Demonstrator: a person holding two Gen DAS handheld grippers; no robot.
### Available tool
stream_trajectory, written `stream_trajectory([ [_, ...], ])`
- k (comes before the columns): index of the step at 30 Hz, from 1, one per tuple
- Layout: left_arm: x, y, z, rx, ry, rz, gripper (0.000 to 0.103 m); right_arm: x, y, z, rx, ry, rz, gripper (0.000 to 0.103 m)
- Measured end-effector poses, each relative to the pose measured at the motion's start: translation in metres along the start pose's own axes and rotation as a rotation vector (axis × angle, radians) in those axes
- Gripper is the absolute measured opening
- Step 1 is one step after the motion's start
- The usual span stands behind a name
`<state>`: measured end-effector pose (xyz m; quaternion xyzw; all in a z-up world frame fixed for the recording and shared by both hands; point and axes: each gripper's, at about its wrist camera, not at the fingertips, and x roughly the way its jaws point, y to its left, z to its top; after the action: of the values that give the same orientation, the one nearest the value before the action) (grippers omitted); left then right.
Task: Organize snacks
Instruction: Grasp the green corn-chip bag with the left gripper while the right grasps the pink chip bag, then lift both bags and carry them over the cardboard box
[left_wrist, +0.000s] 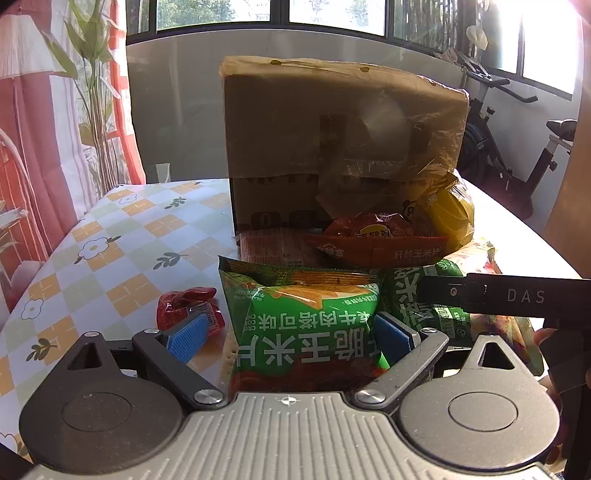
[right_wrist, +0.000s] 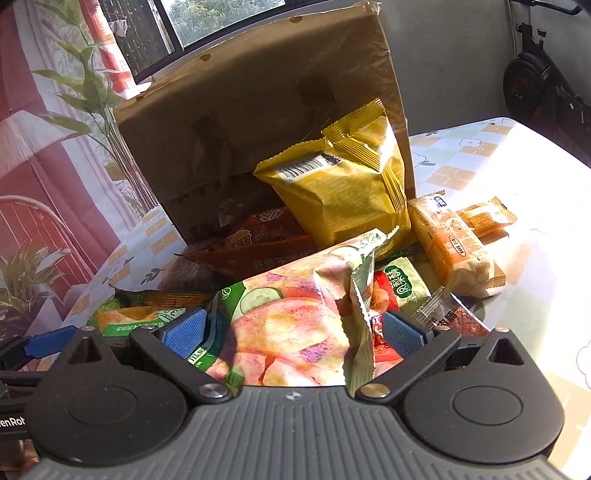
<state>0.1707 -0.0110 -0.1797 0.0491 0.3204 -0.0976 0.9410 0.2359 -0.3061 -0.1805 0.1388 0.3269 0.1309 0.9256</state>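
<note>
A pile of snack packets lies in front of a brown cardboard box (left_wrist: 332, 140), also in the right wrist view (right_wrist: 258, 110). My left gripper (left_wrist: 291, 338) is open, its blue pads either side of a green corn-chip bag (left_wrist: 306, 328). My right gripper (right_wrist: 295, 332) is open around a pink and green vegetable-crisp bag (right_wrist: 291, 325). The right gripper's finger (left_wrist: 480, 295) reaches in from the right in the left wrist view. A yellow bag (right_wrist: 343, 184) leans on the box. An orange-red bag (left_wrist: 376, 240) lies behind the green one.
A small red packet (left_wrist: 184, 306) lies left of the pile on the checked flower tablecloth (left_wrist: 129, 240). Orange biscuit packets (right_wrist: 454, 243) and small wrapped snacks (right_wrist: 454, 314) lie to the right. An exercise bike (left_wrist: 517, 155) stands beyond the table.
</note>
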Motion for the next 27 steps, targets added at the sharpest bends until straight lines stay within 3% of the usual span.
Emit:
stream_trajectory([
  [3,0.005,-0.002,-0.004,0.001,0.007,-0.005,0.097,-0.001,0.000,-0.001,-0.001,0.007,0.011,0.101],
  [7,0.017,-0.001,-0.008,-0.013,0.058,-0.022,0.086,0.001,0.002,-0.003,-0.026,0.015,0.022,0.101],
  [10,0.015,0.000,-0.009,-0.009,0.051,-0.025,0.080,0.003,-0.003,-0.005,-0.002,0.036,0.034,0.101],
  [17,0.004,0.001,-0.005,-0.009,0.009,-0.029,0.078,0.003,-0.010,-0.005,0.054,0.095,0.115,0.086],
  [21,-0.005,0.000,-0.004,-0.006,-0.019,-0.023,0.078,-0.011,0.000,-0.008,-0.016,0.075,0.104,0.079],
  [27,-0.016,-0.004,-0.003,-0.014,-0.023,0.005,0.078,-0.037,0.007,-0.012,-0.052,0.014,0.102,0.077],
])
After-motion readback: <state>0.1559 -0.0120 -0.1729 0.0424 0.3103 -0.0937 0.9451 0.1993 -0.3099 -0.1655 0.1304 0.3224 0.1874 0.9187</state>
